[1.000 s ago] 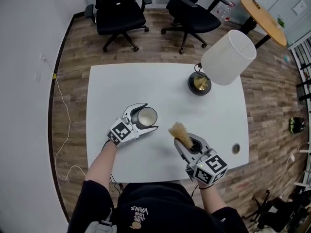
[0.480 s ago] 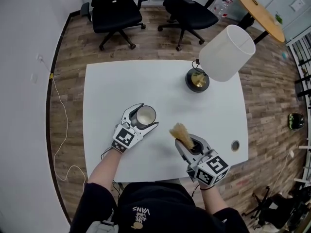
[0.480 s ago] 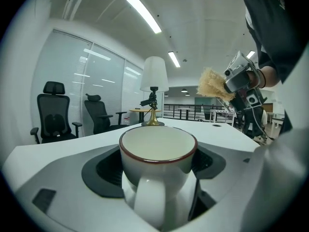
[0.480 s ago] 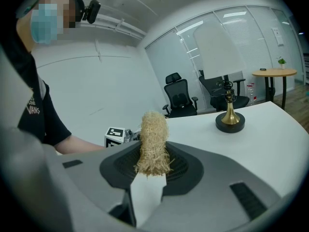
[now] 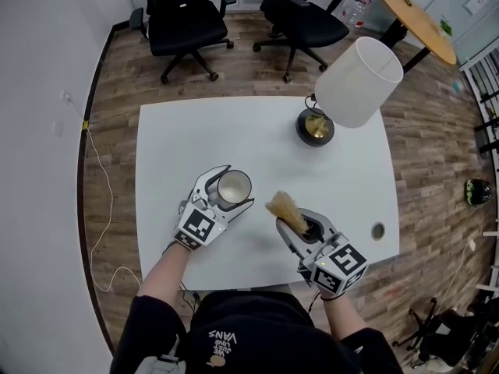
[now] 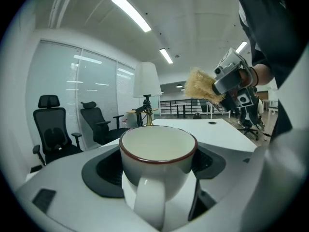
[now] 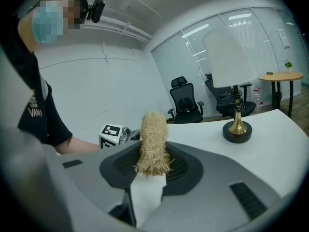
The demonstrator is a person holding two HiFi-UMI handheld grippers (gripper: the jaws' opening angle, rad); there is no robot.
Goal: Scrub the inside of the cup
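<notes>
The left gripper (image 5: 237, 187), jaws wide but just drawn in onto the white cup (image 6: 158, 151), clamps it mouth-up between its pads, likely steadying it for the right gripper (image 5: 300, 223), which pinches the straw brush (image 5: 284, 209) with bristles pointing ahead.

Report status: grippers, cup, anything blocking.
Left gripper just closed on white ceramic cup with dark-red rim. Right gripper shut on straw-coloured fibre brush, outside cup. Nothing between them.

A white table (image 5: 234, 139) bears a shaded lamp (image 5: 347, 92) near its far right corner.
</notes>
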